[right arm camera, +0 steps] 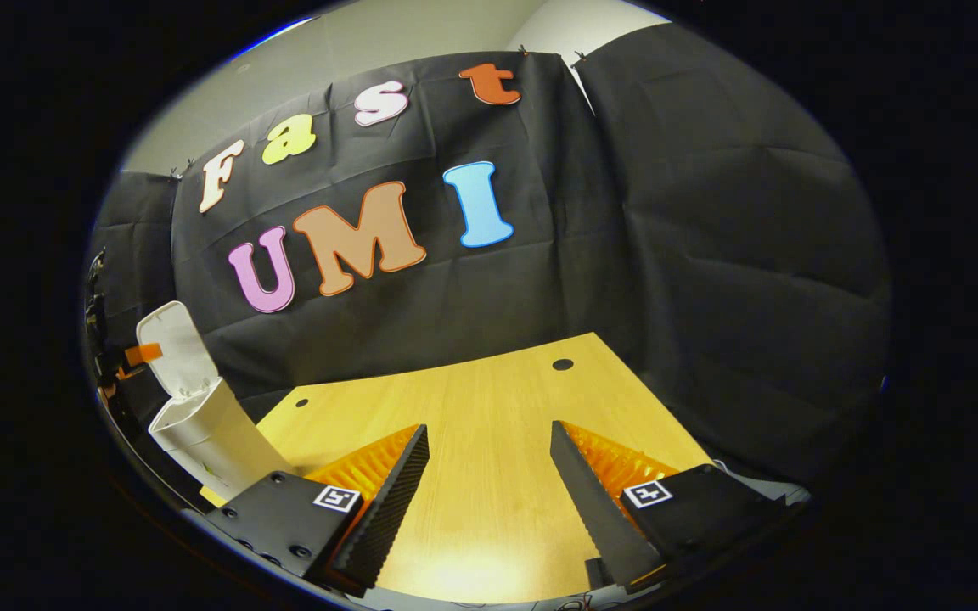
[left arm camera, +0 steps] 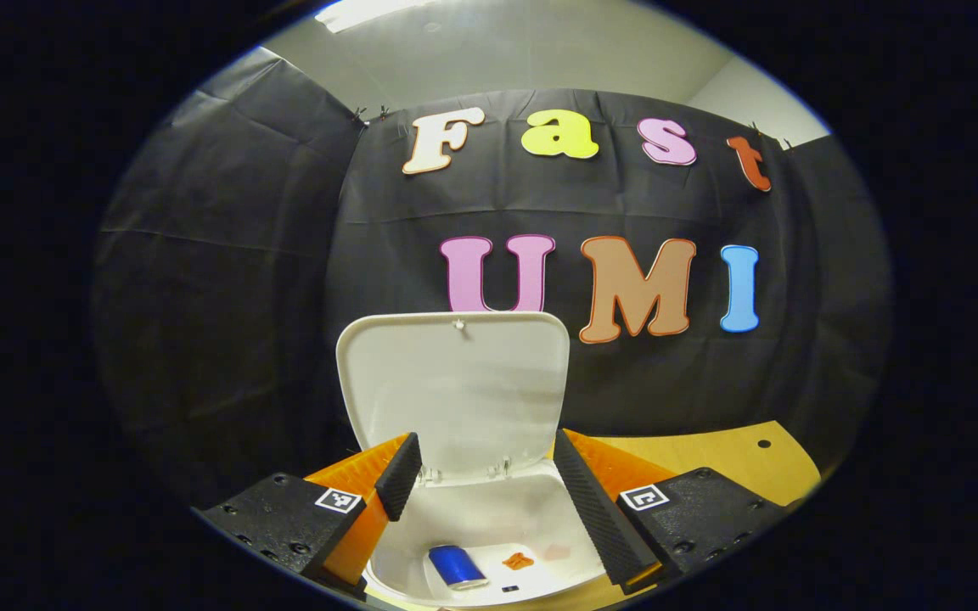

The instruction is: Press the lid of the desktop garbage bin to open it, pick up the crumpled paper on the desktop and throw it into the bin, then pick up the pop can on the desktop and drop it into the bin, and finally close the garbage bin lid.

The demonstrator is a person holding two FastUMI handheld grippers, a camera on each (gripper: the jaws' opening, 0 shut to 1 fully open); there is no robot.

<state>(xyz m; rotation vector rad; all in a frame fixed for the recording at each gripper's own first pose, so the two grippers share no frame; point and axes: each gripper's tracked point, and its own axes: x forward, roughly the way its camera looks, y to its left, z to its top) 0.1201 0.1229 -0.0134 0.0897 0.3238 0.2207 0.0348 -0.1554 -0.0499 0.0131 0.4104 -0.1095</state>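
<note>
Left gripper (left arm camera: pixel 480 501) spread wide, empty, above open bin (left arm camera: pixel 489 526); right gripper (right arm camera: pixel 489 501) spread over table (right arm camera: pixel 489 399).

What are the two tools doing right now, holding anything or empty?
Left tool: open, holding nothing, poised over the open bin with the can inside.
Right tool: open, empty, above the wooden table.

Left gripper view: close above open bin (left arm camera: pixel 489 526), looking down into it, raised lid (left arm camera: pixel 455 382) straight ahead. Right gripper view: low over surface (right arm camera: pixel 489 407), facing far edge; same bin (right arm camera: pixel 200 424) at left, farther off.
</note>
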